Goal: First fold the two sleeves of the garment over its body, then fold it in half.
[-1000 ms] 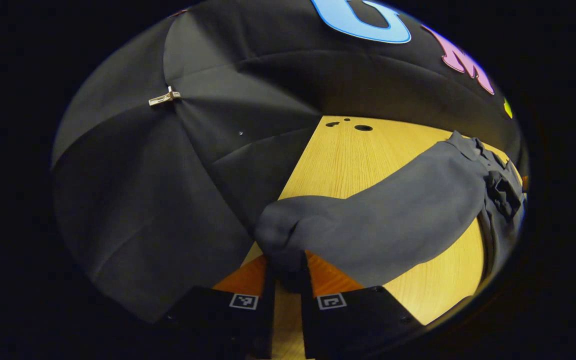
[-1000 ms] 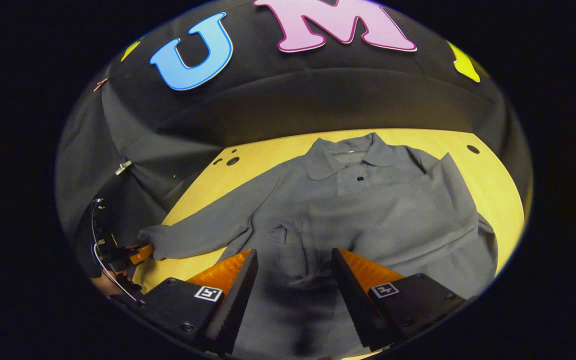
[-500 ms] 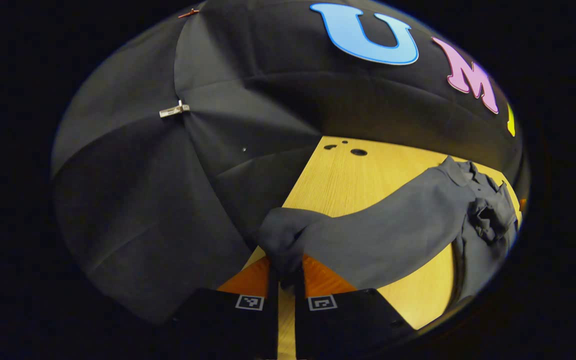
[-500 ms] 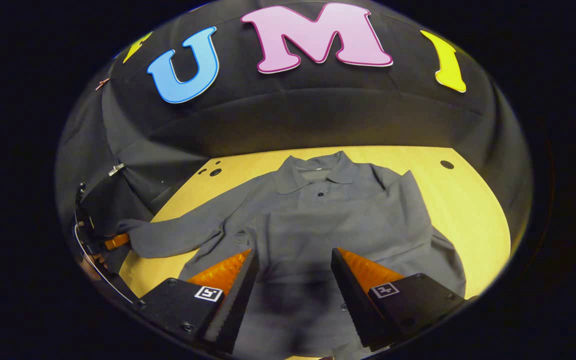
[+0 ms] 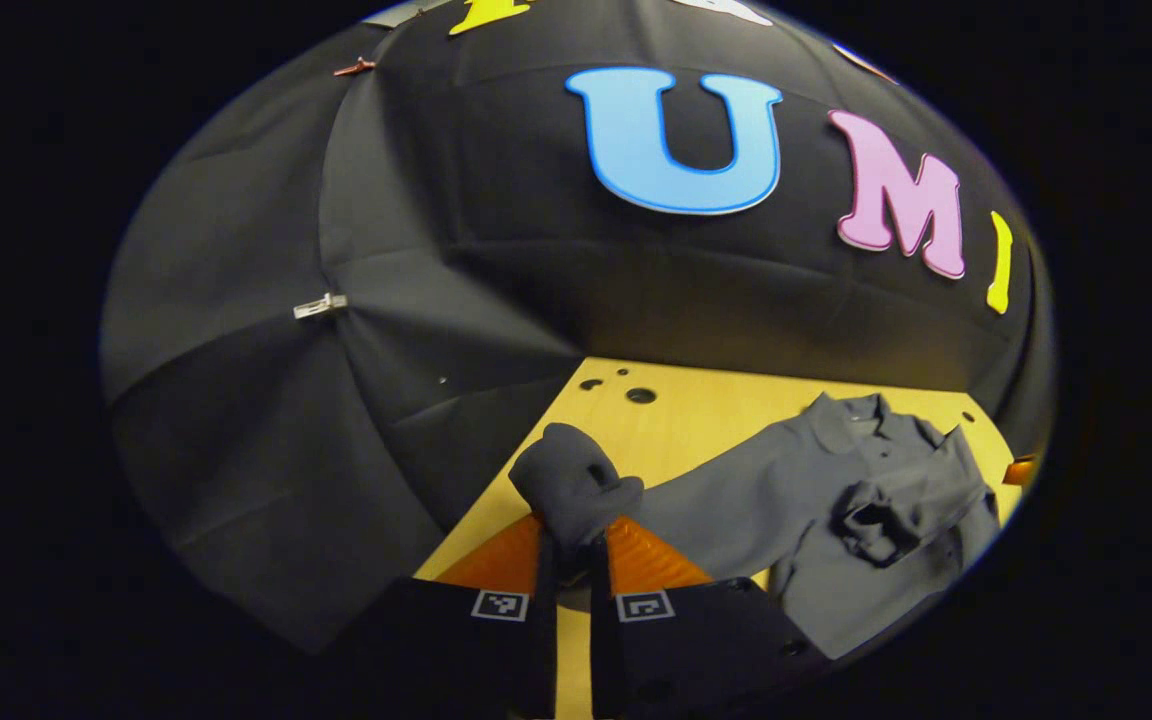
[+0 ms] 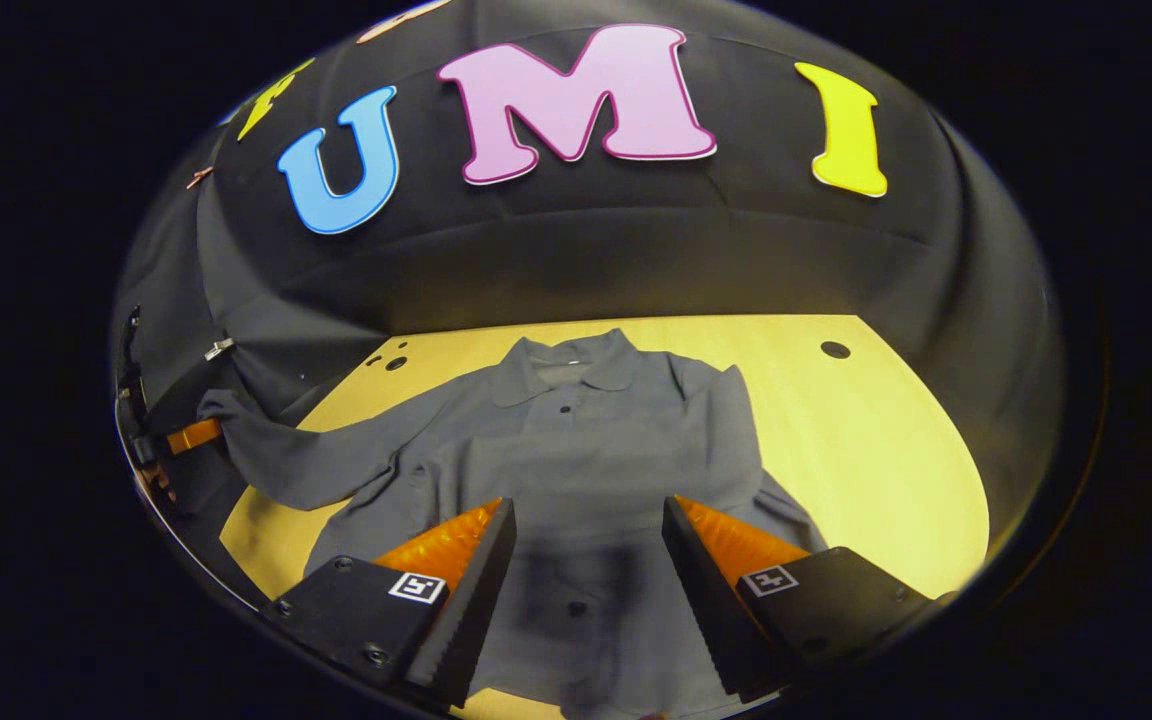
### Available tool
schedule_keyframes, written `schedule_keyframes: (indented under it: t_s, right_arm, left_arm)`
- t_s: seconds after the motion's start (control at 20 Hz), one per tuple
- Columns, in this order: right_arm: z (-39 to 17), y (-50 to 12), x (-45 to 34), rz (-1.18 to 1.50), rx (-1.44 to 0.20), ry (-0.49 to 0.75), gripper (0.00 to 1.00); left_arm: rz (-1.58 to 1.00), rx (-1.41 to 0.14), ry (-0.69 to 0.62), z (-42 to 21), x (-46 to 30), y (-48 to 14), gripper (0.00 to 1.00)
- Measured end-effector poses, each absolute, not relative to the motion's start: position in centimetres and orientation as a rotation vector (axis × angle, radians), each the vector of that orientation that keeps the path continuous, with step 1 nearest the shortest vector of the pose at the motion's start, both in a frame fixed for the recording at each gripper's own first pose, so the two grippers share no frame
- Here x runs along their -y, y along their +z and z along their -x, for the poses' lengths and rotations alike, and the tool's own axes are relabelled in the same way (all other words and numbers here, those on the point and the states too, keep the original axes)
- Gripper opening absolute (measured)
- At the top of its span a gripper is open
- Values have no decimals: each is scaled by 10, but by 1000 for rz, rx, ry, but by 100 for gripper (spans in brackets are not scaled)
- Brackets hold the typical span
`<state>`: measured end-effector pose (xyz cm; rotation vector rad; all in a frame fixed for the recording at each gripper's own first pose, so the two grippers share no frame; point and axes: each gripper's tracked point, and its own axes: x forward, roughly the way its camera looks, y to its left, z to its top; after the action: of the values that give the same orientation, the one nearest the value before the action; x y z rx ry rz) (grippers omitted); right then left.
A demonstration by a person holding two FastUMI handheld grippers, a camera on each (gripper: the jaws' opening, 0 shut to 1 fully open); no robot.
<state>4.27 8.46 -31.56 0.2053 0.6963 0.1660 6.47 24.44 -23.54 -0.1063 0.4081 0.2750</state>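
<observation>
1. Left gripper view: the left gripper [image 5: 573,560] is clenched on the cuff of the grey long-sleeved collared shirt [image 5: 836,500], lifted above the pale wooden table [image 5: 676,430].
2. Right gripper view: the right gripper [image 6: 586,580] hangs released over the shirt's body, which lies flat mid-table, its other sleeve [image 6: 736,420] folded over.

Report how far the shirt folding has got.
Done: one sleeve already lies folded over the grey polo shirt on the wooden table. In hand: the left gripper is shut on the other sleeve's cuff, lifted off the table. The right gripper hangs open above the shirt. Left: lay that sleeve across, then fold in half.
</observation>
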Motion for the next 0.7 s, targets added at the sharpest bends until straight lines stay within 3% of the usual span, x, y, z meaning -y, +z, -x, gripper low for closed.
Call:
schedule_keyframes:
  t_s: [0.3, 0.5, 0.6, 0.7]
  right_arm:
    - [-40, -311, -42, -216, -679, 140, 96]
    - [-36, -313, -12, -202, -671, 131, 97]
    - [-33, -314, 4, -203, -667, 127, 98]
    - [-29, -315, 20, -212, -665, 120, 98]
  left_arm:
    - [105, -372, 162, -90, -149, -203, 14]
    - [111, -377, 100, -101, -89, -194, 21]
    - [112, -386, 70, -105, -60, -191, 14]
    - [105, -391, 48, -110, -33, -190, 18]
